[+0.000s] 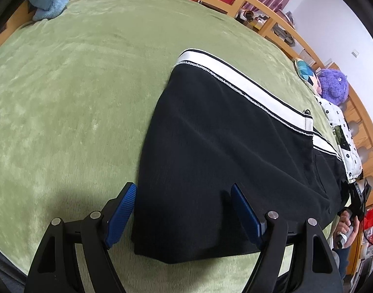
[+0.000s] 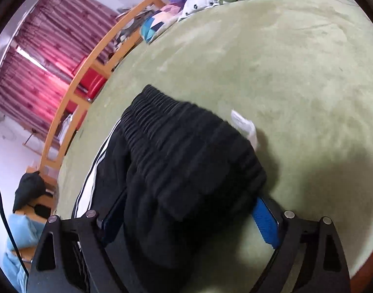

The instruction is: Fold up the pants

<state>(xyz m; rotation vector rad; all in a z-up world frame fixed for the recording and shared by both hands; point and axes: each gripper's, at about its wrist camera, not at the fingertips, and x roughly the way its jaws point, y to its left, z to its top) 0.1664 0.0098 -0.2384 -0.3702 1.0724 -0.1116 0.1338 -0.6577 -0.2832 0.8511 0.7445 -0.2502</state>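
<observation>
Your black track pants [image 1: 225, 161] lie on the green blanket-covered bed [image 1: 76, 97], already doubled leg over leg, with the white side stripe [image 1: 235, 73] running along the far edge, away from your left hand-held gripper [image 1: 184, 214]. That lengthwise fold looks done.

The left hand-held gripper hangs open over the near end of the pants; its blue pads stand either side of the corner and press on nothing.

Ahead of your right hand-held gripper [image 2: 186, 217], the elastic waistband [image 2: 176, 122] is flopped back over the pant body, with a white tag [image 2: 245, 124] poking out beyond it. Its jaws stand wide, and cloth lies between them, though the pads do not seem to pinch it.

So I judge the crosswise fold to be only partly laid: the waistband end sits rumpled, not squared. Left to do: flatten that fold, align the edges, and perhaps fold once more.
</observation>
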